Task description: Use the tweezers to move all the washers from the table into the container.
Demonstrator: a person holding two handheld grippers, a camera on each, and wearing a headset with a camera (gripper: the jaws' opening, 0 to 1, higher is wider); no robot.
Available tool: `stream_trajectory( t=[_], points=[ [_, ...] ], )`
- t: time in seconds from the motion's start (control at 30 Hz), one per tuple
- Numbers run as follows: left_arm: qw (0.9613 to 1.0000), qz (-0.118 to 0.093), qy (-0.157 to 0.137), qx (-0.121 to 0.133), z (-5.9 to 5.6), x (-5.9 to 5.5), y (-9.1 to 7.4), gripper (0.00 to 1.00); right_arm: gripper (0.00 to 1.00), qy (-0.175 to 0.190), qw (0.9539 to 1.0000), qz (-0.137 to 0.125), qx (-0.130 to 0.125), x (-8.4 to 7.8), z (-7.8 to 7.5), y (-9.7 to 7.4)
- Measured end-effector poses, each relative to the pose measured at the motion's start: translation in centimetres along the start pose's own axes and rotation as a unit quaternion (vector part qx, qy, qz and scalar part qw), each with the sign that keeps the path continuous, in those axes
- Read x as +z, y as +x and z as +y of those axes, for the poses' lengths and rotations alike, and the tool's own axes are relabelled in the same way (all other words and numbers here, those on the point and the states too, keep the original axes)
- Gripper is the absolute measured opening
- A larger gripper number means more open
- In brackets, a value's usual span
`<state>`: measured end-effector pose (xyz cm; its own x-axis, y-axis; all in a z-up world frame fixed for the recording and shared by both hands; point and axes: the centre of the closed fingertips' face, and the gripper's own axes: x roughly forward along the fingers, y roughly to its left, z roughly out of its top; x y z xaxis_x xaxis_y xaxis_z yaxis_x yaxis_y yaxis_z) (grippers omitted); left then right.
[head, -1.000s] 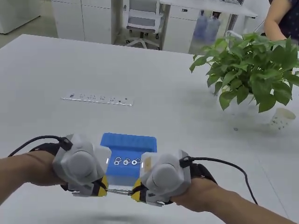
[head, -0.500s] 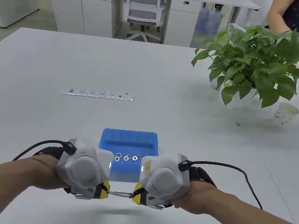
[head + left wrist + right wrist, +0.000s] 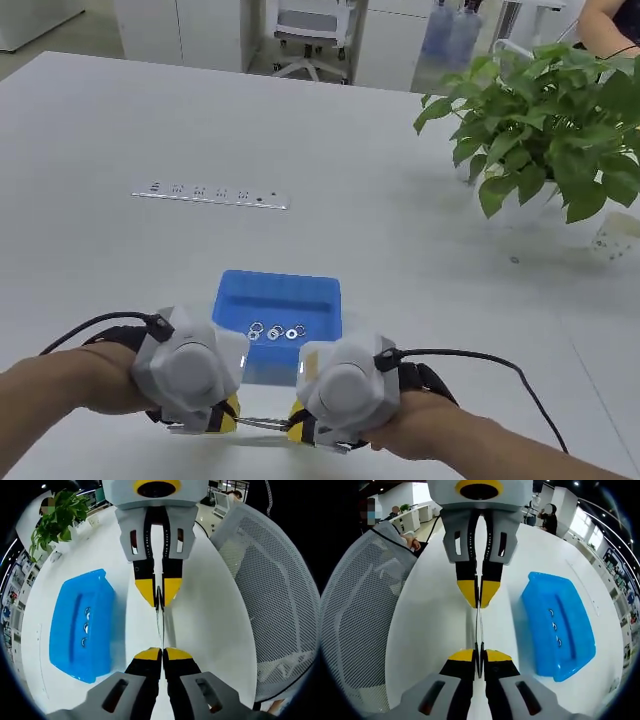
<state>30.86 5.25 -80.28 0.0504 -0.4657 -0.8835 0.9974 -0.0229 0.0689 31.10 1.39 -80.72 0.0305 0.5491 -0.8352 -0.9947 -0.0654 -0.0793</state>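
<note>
A blue container (image 3: 232, 296) sits on the white table (image 3: 400, 220) with three washers (image 3: 275, 331) lying in a row inside it. Just in front of it, my left gripper (image 3: 228, 412) and right gripper (image 3: 295, 420) face each other tip to tip. Thin metal tweezers (image 3: 262, 423) span the gap, each end pinched by one shut gripper. In the left gripper view my left gripper (image 3: 162, 655) holds the tweezers (image 3: 160, 625), with the container (image 3: 62, 630) to the left. In the right gripper view my right gripper (image 3: 479, 656) holds the tweezers (image 3: 479, 625), with the container (image 3: 575, 630) to the right.
A power strip (image 3: 210, 195) lies flat beyond the container. A potted green plant (image 3: 545, 130) and a paper cup (image 3: 618, 235) stand at the far right. A mesh office chair (image 3: 270, 605) is close behind the near table edge.
Both grippers, still holding the tweezers between them, have drawn slightly back from the container toward the near edge. The head camera has shifted a little.
</note>
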Motion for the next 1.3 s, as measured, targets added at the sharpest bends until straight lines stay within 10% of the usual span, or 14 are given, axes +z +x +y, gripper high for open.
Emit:
stream_trajectory(
  t=[0.83, 1.3],
  points=[
    [0.9999, -0.003, -0.011, -0.011, -0.3, -0.7, 1.2, 0.07, 0.12, 0.026, 0.9996, -0.001, 0.007, -0.6, 0.3, 1.0],
    [0.9994, -0.004, -0.034, -0.004, -0.3, -1.0, 0.7, 0.19, 0.32, 0.024, 0.9996, -0.004, -0.018, -0.5, -0.2, 0.5]
  ],
)
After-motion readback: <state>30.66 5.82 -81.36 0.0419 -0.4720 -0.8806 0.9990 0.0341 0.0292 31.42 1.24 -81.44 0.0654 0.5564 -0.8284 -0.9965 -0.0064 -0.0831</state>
